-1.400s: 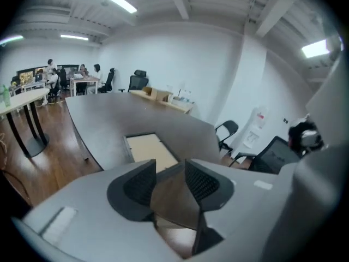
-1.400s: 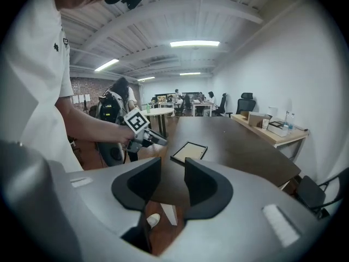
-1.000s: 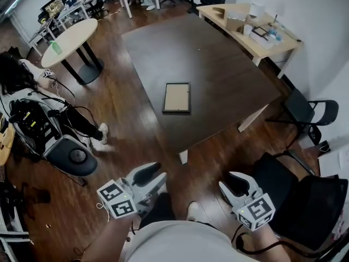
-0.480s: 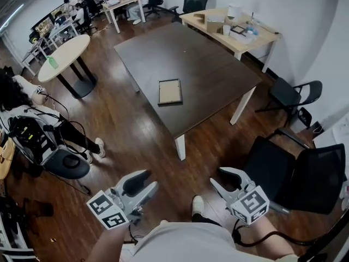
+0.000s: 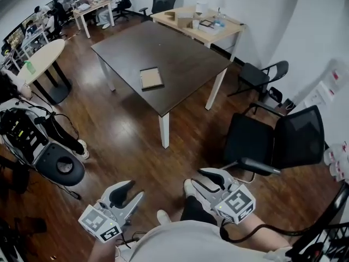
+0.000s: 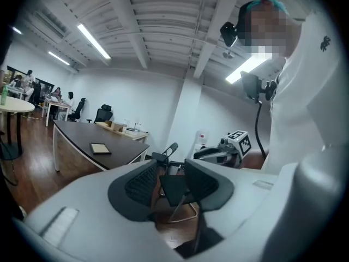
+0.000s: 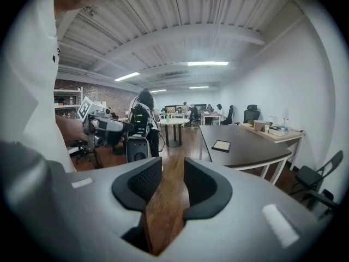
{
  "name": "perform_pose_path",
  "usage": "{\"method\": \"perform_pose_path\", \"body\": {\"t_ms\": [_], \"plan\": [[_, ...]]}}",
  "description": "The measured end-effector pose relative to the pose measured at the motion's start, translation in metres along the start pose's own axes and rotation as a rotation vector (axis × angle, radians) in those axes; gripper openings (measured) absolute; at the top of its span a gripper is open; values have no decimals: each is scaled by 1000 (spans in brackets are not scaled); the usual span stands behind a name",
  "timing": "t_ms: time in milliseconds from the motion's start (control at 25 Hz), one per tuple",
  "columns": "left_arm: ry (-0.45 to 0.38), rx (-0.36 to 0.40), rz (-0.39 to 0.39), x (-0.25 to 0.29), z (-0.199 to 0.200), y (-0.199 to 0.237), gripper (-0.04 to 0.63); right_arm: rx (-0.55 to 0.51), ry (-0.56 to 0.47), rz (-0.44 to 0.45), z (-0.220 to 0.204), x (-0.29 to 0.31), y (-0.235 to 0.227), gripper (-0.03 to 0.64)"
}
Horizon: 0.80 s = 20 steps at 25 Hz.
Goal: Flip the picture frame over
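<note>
A picture frame (image 5: 151, 78) with a dark border and a tan panel lies flat on the dark brown table (image 5: 180, 53), far ahead of me; it also shows small in the left gripper view (image 6: 100, 148) and the right gripper view (image 7: 221, 145). My left gripper (image 5: 126, 195) hangs low over the wooden floor at the bottom left, open and empty. My right gripper (image 5: 205, 182) hangs at the bottom right, also open with nothing between its jaws. Both are far from the table.
Two black chairs (image 5: 272, 141) stand to the right between me and the table. A light wooden desk (image 5: 199, 23) with small items stands behind the table. At the left are a round table (image 5: 38, 59) and a black wheeled machine (image 5: 38, 141).
The view has swung and drawn back: the table and frame now sit farther away and up-left. Both grippers sit lower and farther right in the view, still open. Two black chairs now show at the right.
</note>
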<state>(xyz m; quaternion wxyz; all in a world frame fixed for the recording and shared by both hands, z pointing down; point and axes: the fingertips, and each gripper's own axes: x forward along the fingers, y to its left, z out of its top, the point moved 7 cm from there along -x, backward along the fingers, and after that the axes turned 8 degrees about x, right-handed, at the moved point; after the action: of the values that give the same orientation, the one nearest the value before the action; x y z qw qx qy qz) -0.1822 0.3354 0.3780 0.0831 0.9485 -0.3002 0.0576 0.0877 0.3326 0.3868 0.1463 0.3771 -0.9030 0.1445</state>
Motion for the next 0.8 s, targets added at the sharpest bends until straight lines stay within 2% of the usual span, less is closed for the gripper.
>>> {"method": "perform_pose_path", "body": {"t_ms": [240,360,800], "plan": [[-27,-42,-29,-29,-11,-6,155,-26,15,0,2,0,47,132],[-37,-53,-58,-31,-16,-5,153,-48,-11,-7,9,-1,55,132],[-42,-31,-89,-28,-20,-6,153,-92,-43,-32,16,-7,64,130]]}}
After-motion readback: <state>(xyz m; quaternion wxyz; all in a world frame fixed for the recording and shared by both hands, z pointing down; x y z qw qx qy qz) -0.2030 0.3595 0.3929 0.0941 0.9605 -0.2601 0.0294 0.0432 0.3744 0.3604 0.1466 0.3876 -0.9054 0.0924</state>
